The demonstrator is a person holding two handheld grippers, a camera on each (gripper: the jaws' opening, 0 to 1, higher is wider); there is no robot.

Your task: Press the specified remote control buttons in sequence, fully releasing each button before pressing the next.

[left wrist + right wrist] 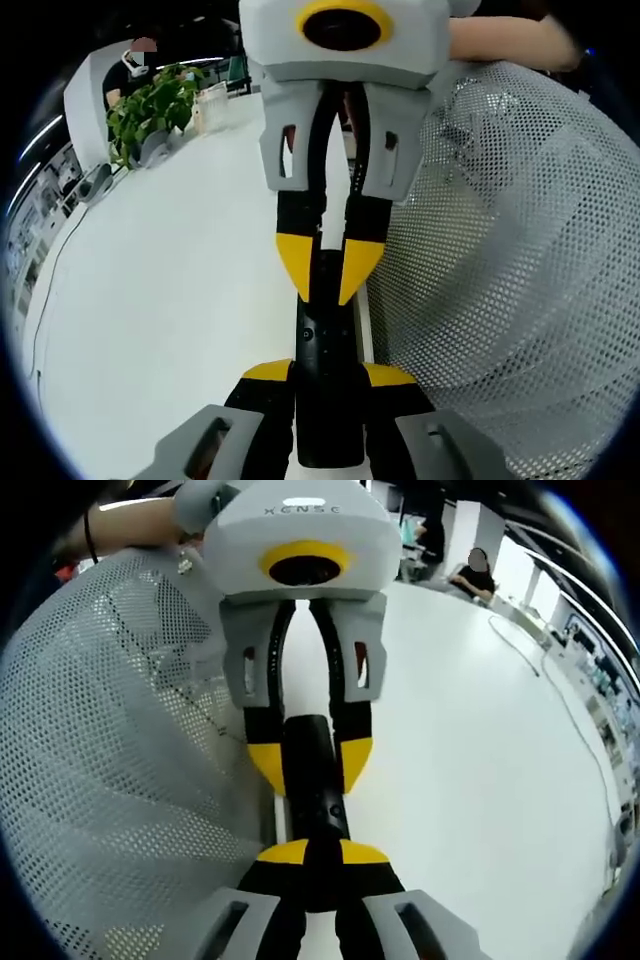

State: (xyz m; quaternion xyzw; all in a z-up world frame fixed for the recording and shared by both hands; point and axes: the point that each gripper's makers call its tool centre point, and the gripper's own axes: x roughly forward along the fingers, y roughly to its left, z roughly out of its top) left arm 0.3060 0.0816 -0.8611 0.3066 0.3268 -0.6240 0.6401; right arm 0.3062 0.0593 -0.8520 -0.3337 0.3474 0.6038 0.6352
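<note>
A slim black remote control (325,335) (318,790) hangs above the white table (170,280) (460,740), held from both ends. My left gripper (328,372) rises from the bottom of the left gripper view, its yellow-tipped jaws shut on the near end of the remote. My right gripper (328,270) comes down from the top of that view and is shut on the far end. The right gripper view mirrors this: my right gripper (322,852) clamps the near end and my left gripper (310,765) the far end. Small round buttons show on the remote's face.
A white mesh basket (500,260) (110,740) stands close beside the grippers. A person's forearm (510,40) (130,525) reaches over it. A green potted plant (150,105) stands at the table's far edge. A thin cable (560,700) runs across the table. A seated person (475,575) is behind it.
</note>
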